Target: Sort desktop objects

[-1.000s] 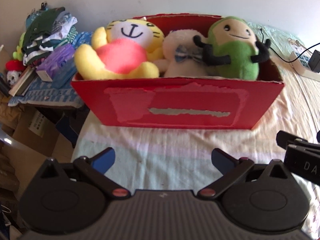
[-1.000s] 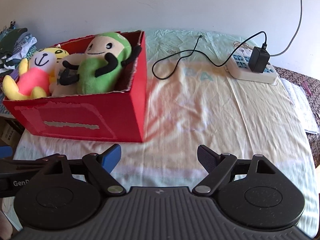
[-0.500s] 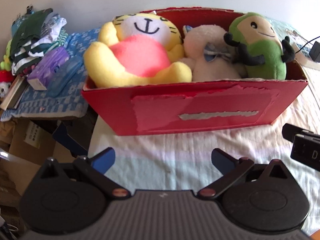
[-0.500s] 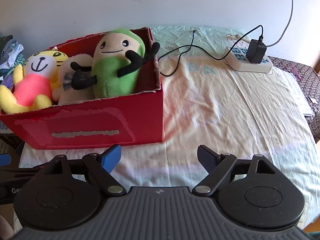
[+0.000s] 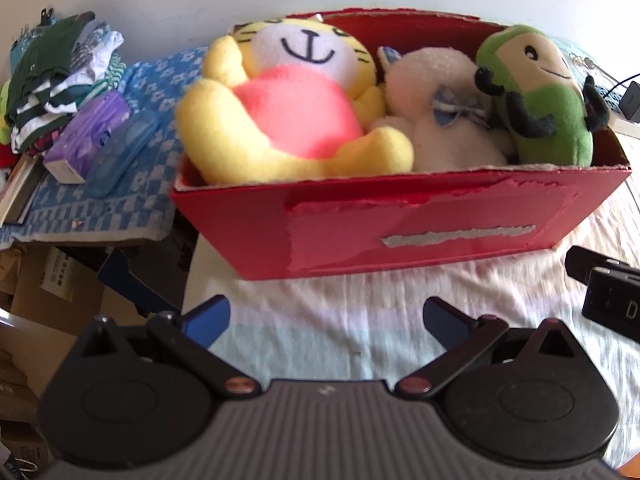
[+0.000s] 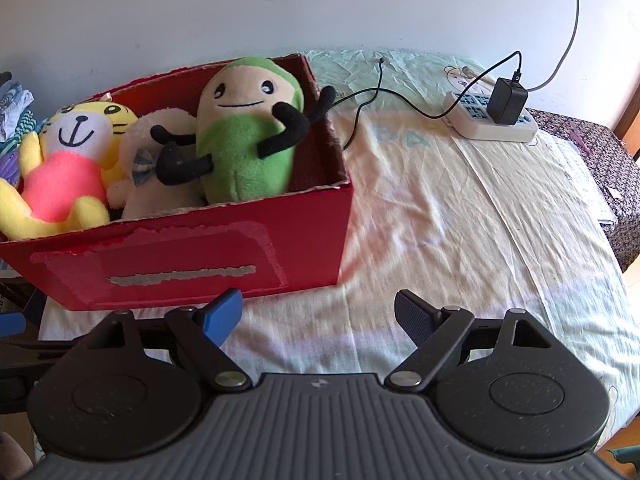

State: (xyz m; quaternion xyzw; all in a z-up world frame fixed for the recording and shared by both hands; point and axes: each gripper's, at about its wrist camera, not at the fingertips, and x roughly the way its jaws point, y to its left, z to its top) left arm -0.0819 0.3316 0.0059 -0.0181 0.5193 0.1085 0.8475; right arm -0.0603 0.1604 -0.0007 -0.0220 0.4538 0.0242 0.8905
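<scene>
I've brought both grippers closer to the red box [image 5: 420,224], which looms larger now. It sits at the bed's [image 6: 460,220] left edge, holding tiger [image 5: 288,108], white plush [image 5: 436,120] and green doll [image 6: 248,132]. Left gripper [image 5: 326,316] and right gripper [image 6: 318,308] hang with jaws wide apart, holding nothing.

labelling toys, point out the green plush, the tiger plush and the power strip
green plush [image 6: 244,152], right wrist view, on its green belly
tiger plush [image 5: 296,116], left wrist view, pink belly
power strip [image 6: 490,130], right wrist view, white casing
</scene>
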